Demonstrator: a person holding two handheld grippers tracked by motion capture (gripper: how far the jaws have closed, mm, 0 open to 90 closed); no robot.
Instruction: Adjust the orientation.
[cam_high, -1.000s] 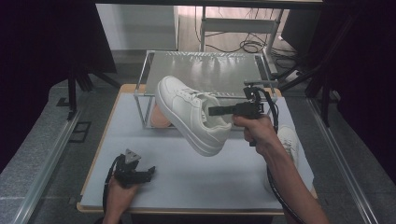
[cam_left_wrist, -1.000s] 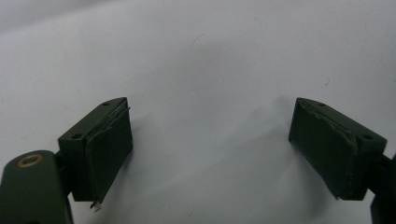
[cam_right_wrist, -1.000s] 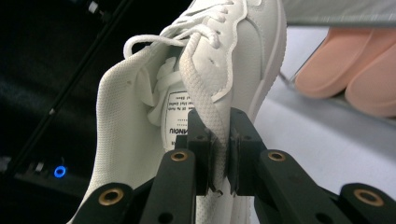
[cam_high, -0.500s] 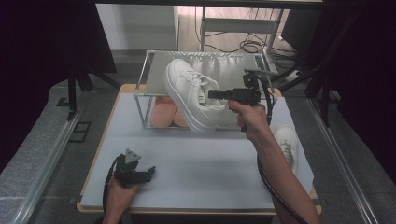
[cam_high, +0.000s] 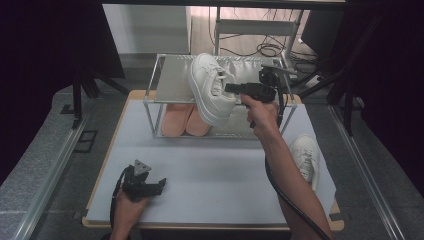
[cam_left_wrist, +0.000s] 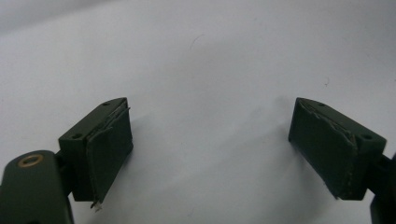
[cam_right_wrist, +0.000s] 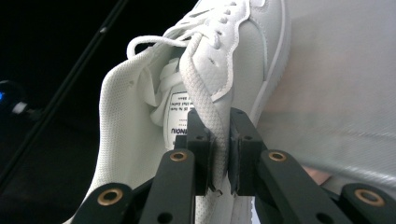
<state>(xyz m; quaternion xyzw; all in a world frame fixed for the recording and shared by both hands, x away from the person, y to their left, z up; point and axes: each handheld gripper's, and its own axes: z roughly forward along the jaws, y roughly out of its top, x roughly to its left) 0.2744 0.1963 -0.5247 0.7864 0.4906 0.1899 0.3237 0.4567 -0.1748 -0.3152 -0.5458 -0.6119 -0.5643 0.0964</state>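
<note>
Lifted higher, right tool pinches sneaker (collar).

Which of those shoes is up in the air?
The white sneaker clamped by the right gripper above the rack; its mate lies on the table, pink pair underneath.

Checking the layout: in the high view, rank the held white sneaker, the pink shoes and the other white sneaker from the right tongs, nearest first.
1. held white sneaker, clamped in the right tongs, above the rack.
2. pink shoes, lower shelf, below-left.
3. other white sneaker, on the table's right edge.
</note>
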